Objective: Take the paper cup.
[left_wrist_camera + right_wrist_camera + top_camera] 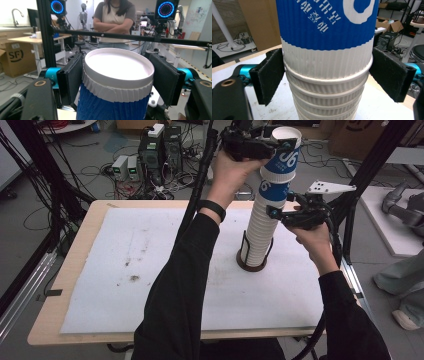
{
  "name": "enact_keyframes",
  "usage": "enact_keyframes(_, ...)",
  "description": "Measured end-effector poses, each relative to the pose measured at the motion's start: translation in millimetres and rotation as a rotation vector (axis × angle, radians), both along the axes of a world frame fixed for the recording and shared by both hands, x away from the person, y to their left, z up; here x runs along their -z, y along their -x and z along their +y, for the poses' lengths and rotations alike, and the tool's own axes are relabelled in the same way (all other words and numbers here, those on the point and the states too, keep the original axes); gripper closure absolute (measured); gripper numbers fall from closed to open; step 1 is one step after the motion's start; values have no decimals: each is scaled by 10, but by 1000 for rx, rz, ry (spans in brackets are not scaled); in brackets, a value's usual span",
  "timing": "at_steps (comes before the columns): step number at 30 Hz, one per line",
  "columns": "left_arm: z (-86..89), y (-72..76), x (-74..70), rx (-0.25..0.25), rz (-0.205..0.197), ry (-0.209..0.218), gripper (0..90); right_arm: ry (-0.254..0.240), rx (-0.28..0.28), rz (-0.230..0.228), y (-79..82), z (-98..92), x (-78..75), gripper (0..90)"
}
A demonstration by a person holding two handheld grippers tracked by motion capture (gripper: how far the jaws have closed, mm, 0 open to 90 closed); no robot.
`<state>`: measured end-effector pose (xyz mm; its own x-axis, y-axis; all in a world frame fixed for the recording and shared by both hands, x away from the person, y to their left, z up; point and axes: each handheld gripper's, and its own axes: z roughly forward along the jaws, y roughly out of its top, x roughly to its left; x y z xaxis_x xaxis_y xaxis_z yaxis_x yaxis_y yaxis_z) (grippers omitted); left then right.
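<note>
A white mat point(150, 270) is spread over the surface, and a tall stack of paper cups point(260, 227) is stood in a dark holder point(251, 262) right of centre. The top cup point(284, 156) is clamped near its rim by the left tool point(280, 145) and held tilted just above the stack. The stack is gripped by the right tool point(272, 212), its pads point(270, 75) pressed against the upper cups.

A tall stack of ribbed paper cups point(259, 227) stands in a round wire-sided holder point(251, 262) on the padded table point(125, 270), right of centre. The blue-and-white top cup point(283, 160) sits raised above the stack, tilted.
</note>
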<state>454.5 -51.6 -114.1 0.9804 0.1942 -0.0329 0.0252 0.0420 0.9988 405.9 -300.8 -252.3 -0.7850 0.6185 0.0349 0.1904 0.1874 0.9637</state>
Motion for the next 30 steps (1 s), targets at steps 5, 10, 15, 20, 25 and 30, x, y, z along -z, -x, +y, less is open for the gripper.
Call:
enact_keyframes(5, 79, 50, -100, -4, -22, 23, 295, 0, 1, 0, -1, 0, 0, 142)
enact_keyframes(10, 177, 76, -158, -14, -33, 41, 295, 1, 1, -3, -2, 2, 1, 142)
enact_keyframes(15, 289, 125, -209, -18, -40, 42, 295, 0, 3, 0, 1, 1, 0, 143)
enact_keyframes(20, 460, 206, -245, -35, -56, 24, 295, 3, 2, 2, 6, -5, -3, 142)
enact_keyframes(25, 693, 303, -236, -71, -66, -13, 295, 8, 3, 1, 17, -5, -8, 142)
enact_keyframes(30, 983, 408, -122, -102, -57, -22, 295, 8, 7, 2, 19, -1, -10, 142)
